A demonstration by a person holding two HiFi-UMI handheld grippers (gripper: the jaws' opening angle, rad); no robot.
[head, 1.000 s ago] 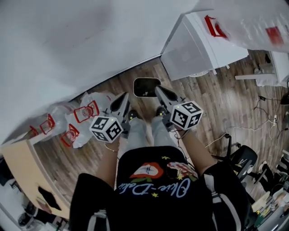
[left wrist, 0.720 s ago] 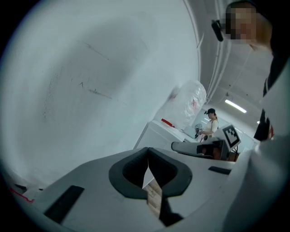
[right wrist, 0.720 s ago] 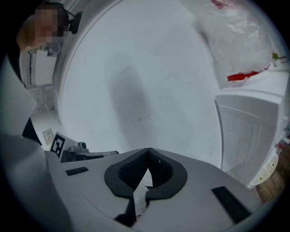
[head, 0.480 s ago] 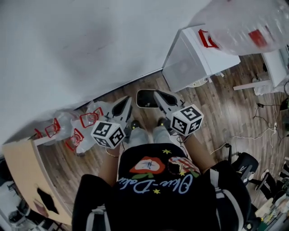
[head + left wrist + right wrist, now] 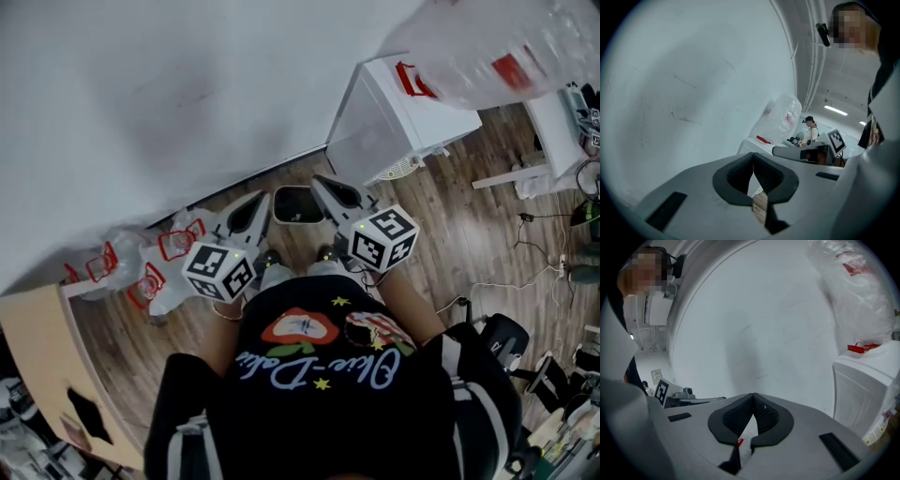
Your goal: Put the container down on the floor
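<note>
The container [image 5: 298, 204], a dark rectangular tub with a pale rim, stands on the wooden floor close to the white wall, in front of the person's feet. Both grippers are held above it and apart from it. My left gripper [image 5: 262, 198] points toward the container's left side and my right gripper [image 5: 316, 181] toward its right side. In the left gripper view the left gripper [image 5: 753, 158] has its jaws meeting with nothing between them. The right gripper [image 5: 753, 398] is likewise shut and empty. The container does not show clearly in either gripper view.
A white cabinet [image 5: 403, 112] stands at the right against the wall, with a large clear plastic bag [image 5: 506, 56] on top. Clear bags with red print [image 5: 159, 262] lie on the floor at the left. A wooden desk [image 5: 37, 356] and a chair with cables [image 5: 497, 337] flank the person.
Both grippers have risen with their jaws shut, and the container has stayed on the floor below them. The head view has shifted a little.
</note>
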